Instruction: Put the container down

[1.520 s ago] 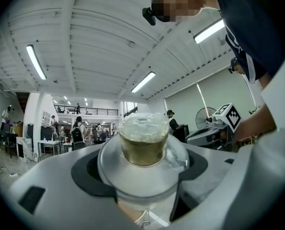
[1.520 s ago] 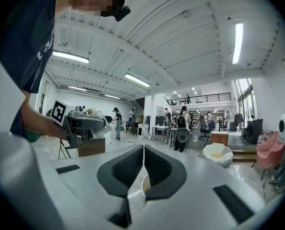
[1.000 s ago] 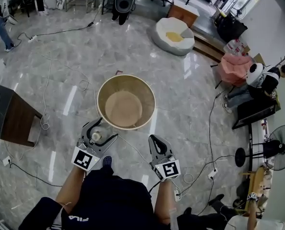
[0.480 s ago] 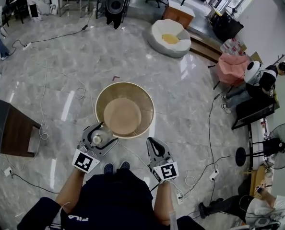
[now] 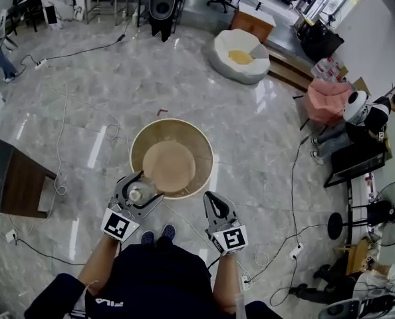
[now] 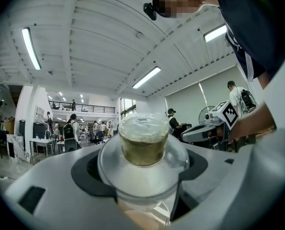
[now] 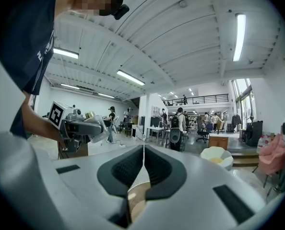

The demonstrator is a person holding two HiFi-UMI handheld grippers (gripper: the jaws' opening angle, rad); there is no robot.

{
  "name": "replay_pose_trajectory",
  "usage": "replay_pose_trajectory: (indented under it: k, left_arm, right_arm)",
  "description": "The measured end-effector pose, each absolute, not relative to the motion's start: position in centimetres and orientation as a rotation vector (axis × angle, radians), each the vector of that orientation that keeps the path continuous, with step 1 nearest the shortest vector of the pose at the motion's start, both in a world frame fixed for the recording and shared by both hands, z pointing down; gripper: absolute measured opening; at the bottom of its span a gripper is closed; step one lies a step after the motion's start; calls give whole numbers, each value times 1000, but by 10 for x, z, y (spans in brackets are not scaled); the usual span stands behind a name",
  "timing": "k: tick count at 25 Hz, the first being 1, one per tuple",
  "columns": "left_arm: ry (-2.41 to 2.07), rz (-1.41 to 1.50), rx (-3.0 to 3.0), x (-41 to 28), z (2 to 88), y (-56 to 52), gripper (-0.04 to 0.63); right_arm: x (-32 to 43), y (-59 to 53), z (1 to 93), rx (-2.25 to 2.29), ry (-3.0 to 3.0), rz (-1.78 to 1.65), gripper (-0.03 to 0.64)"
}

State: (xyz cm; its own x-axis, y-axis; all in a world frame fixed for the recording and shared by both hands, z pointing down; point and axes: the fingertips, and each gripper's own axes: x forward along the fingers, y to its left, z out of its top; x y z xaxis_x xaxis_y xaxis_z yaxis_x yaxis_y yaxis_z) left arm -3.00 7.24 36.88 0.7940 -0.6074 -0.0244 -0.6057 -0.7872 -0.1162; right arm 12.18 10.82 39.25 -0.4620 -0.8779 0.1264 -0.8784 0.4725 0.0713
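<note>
The marble floor spreads all round, with cables trailing over it, and right in front of the person stands a round wooden stand with a raised rim and a paler flat bottom inside; nothing shows in it. The left gripper hangs at the near left edge of that rim, and its fingers are clamped on the container, a small clear jar with a wide clear rim and something yellowish inside, which stands upright between them in the left gripper view. The right gripper hangs just beside the near right edge of the stand with its fingers pressed together and nothing between them. The container is up in the air and rests on nothing, so the task looks to be at the carrying stage, with the setting down not yet done. The next move probably calls for bringing the left gripper over the rim and lowering it until the jar's base sits flat on the bottom of the stand, keeping it upright so that the contents do not tip, and only then letting the fingers part
</note>
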Motion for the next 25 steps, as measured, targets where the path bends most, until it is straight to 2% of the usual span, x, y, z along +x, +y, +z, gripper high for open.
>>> replay_pose_trajectory:
  k: [13, 25]
  left_arm:
    - [1077, -82, -2786, -2, 370, 34, 359]
    - [1039, -75, -2814, -9, 385, -45, 359]
  right_arm:
    - [144, 59, 405, 1412, -2646, 51, 31]
    - [137, -13, 425, 1444, -2607, 111, 31]
